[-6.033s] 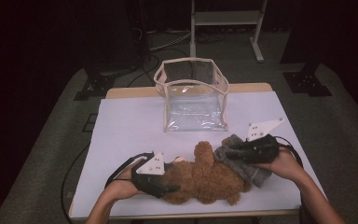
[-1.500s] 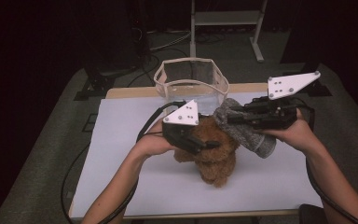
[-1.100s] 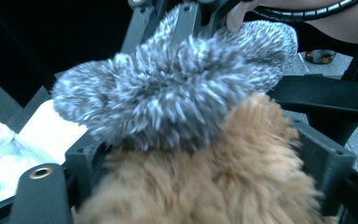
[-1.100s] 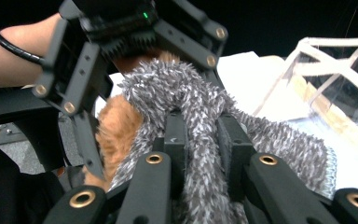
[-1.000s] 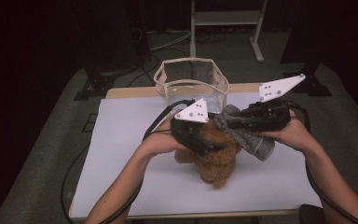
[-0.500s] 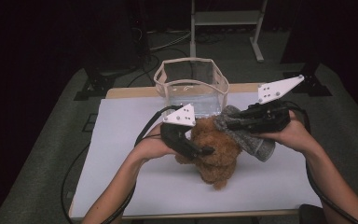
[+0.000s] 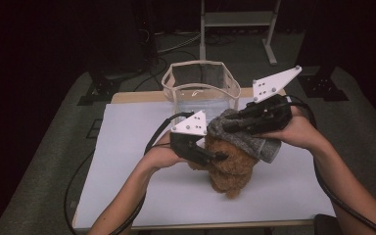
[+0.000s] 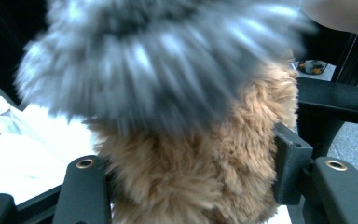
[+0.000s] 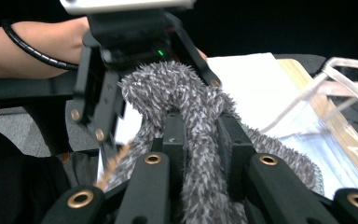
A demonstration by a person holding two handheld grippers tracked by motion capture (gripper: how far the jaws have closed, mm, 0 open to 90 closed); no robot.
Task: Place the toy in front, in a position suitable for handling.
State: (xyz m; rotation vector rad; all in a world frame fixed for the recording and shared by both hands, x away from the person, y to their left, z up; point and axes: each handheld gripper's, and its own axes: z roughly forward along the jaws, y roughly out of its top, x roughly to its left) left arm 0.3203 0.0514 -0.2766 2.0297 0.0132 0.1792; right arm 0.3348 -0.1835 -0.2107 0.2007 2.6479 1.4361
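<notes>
step: pulling the grey fuzzy garment [image 7: 245, 133] off, or onto, the brown plush bear [image 7: 230, 169]; cannot tell which.
bear: mid desk [image 7: 127, 147], partly lifted, garment over its far end.
left gripper [image 7: 214, 157]: jaws have just been closing, brown fur between them; left gripper view shows pads at both flanks of the bear, so grasping it.
right gripper [image 7: 230, 125]: jaws clenched on a fold of the garment.
how: hold the bear steady with the left, pull the garment along the body axis, slow; fur snags easily.
container: clear bag [image 7: 200, 90] with beige trim, far centre of desk, mouth open; looks empty.
</notes>
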